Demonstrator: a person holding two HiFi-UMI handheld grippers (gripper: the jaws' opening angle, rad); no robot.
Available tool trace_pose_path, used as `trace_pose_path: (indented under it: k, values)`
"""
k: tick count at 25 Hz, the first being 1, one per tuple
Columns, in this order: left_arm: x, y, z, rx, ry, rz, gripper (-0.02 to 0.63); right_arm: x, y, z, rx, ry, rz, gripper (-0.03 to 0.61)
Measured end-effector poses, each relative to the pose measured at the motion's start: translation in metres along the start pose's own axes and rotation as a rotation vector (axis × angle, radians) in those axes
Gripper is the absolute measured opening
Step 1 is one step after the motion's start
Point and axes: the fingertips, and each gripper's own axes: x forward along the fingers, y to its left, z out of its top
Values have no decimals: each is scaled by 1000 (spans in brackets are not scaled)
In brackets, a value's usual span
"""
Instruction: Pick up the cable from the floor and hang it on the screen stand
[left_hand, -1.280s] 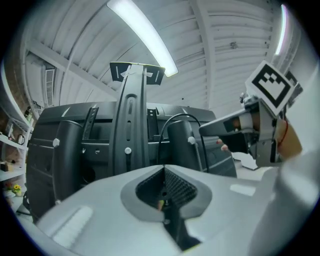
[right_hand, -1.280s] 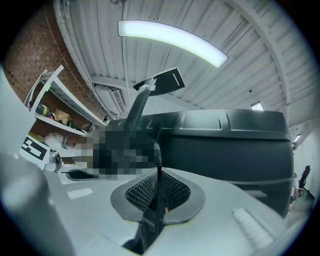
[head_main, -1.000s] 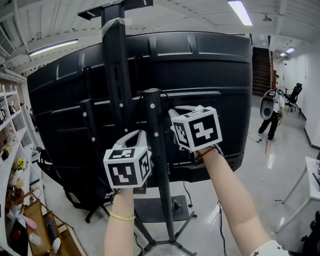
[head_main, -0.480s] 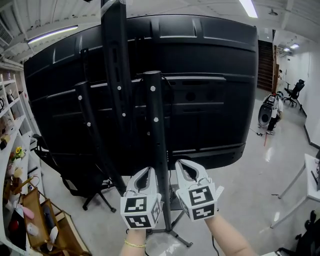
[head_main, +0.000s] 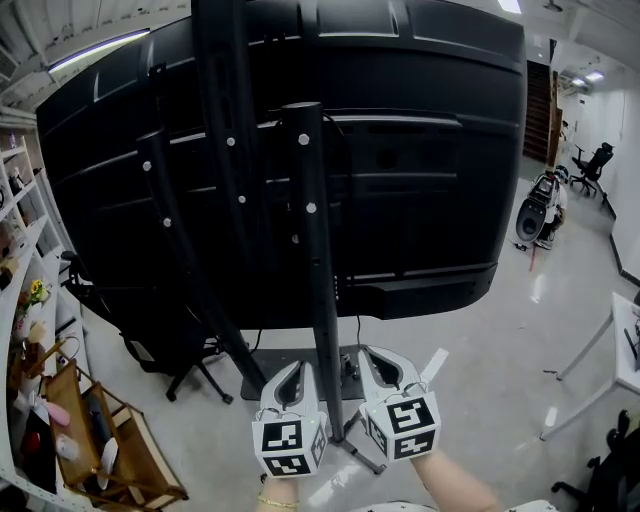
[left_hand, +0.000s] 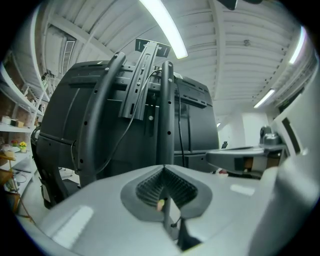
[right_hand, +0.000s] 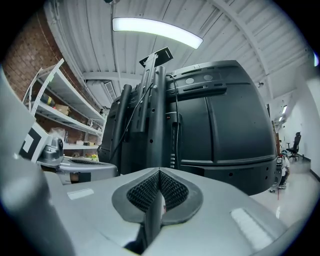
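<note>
The black screen stand (head_main: 312, 260) rises in front of me, with the big screen's back (head_main: 420, 150) behind its posts. A thin black cable (head_main: 357, 332) hangs down beside the middle post towards the base; in the left gripper view the cable (left_hand: 181, 125) runs just right of that post. My left gripper (head_main: 290, 370) and right gripper (head_main: 376, 354) sit low on either side of the post, near the stand's foot. Both are shut, pads together, with nothing between them (left_hand: 164, 168) (right_hand: 159, 171). Neither gripper touches the cable.
The stand's flat base plate (head_main: 275, 365) lies on the grey floor just beyond the grippers. A chair base (head_main: 190, 380) and wooden shelves with clutter (head_main: 60, 420) are at the left. A round black-and-white device (head_main: 530, 215) and a white table (head_main: 625, 340) stand at the right.
Both grippers have dropped from the stand's upper post to low near its base. The right jaws have gone from slightly apart to shut.
</note>
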Motion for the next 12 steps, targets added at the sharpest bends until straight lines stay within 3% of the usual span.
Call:
trace_pose_path:
  k: [12]
  values:
    - [5,-1,-2,16,18,2,6,1,10,-11,-33,32,31,-2]
